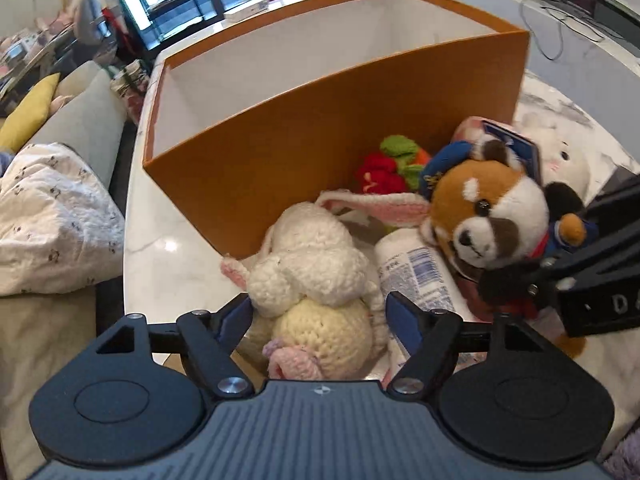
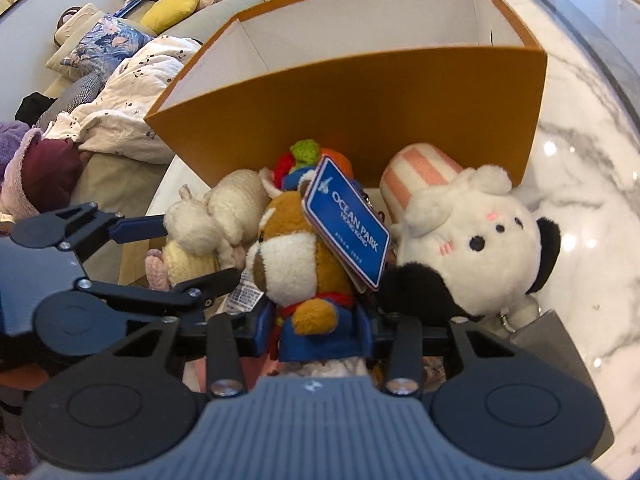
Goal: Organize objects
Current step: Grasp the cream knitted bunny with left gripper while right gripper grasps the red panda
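Observation:
An open orange box (image 1: 304, 140) with a white inside stands on the marble table; it also shows in the right wrist view (image 2: 360, 92). In front of it lie soft toys. My left gripper (image 1: 320, 312) has its jaws around a cream crocheted bunny (image 1: 316, 276), the pads touching its sides. My right gripper (image 2: 316, 328) is shut on a red panda plush (image 2: 296, 256) in a blue outfit, with a blue Ocean Park tag (image 2: 348, 220). The panda (image 1: 484, 208) sits right of the bunny. The left gripper also shows in the right wrist view (image 2: 192, 256).
A white and black plush (image 2: 472, 240) with a pink striped part lies right of the panda. A red and green knitted toy (image 1: 384, 168) lies against the box. A white bottle (image 1: 416, 268) lies under the toys. A sofa with bedding (image 1: 48, 220) is left of the table.

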Tool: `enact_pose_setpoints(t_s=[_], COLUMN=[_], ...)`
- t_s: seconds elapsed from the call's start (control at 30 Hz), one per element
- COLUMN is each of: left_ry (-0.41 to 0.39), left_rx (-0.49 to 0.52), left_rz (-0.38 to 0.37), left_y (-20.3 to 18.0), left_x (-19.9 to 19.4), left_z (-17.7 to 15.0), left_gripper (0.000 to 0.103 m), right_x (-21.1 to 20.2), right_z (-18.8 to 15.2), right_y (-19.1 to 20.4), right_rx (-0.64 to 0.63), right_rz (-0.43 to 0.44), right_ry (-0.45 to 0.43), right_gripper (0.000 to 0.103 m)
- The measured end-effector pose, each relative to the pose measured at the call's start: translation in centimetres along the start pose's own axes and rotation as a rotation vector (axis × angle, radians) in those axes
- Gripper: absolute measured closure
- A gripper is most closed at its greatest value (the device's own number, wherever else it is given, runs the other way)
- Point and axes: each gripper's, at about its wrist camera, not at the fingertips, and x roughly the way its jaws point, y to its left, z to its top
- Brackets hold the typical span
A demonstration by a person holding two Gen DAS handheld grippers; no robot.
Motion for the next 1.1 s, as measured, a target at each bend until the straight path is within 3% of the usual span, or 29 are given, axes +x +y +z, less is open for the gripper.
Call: enact_pose_setpoints(t_s=[0.2,0.33,0.4,0.47,0.67,0.7,0.83,0.93,1.0,1.07,1.1], left_ry=[-0.023,-0.046,-0.054,-0.068,-0.137,-0.149,-0.134,-0.15,-0.163,-0.189,-0.199], left_rx=[-0.109,-0.252,-0.35,-0.398,-0.414,-0.41,-0.336,-0.275,-0.217,-0.174,-0.154], left_rz=[-0.033,-0.117,-0.179,-0.206,-0.22,-0.228,-0.225,-0.172,-0.133,-0.121,-0.122], left_y=[1.5,3.8,5.4,6.4,7.0,7.2,5.9,4.6,3.6,2.8,2.4], left_x=[-0.4,-1.3,-1.6,-2.1,-4.3,-4.5,-4.9,-5.2,-5.5,-5.9,-5.9], left_z=[-0.2,-0.5,-0.9,-1.3,-1.6,-1.3,-1.0,-1.3,-1.5,-1.6,-1.6], left_gripper=[0.027,0.038,0.049,0.05,0.06,0.07,0.079,0.076,0.064,0.04,0.038], right_x=[-0.4,-1.3,-1.8,-2.5,-4.5,-4.8,-5.4,-5.0,-4.7,-4.3,-4.2], right_z=[-0.1,-0.3,-0.3,-0.3,-0.3,-0.3,-0.2,-0.6,-1.1,-1.4,-1.6], right_y=[0.6,0.7,0.9,1.1,2.0,2.1,2.5,2.4,2.3,2.1,2.0], right_rx=[-0.016,-0.019,-0.018,-0.021,-0.05,-0.055,-0.064,-0.055,-0.047,-0.038,-0.032], right_rz=[-0.014,-0.031,-0.023,-0.021,-0.032,-0.034,-0.037,-0.042,-0.051,-0.054,-0.051], right_ry=[-0.002,-0.015,-0.03,-0.049,-0.099,-0.108,-0.119,-0.104,-0.088,-0.073,-0.068], right_gripper=[0.062,0.063,0.063,0.064,0.064,0.064,0.064,0.064,0.064,0.064,0.064])
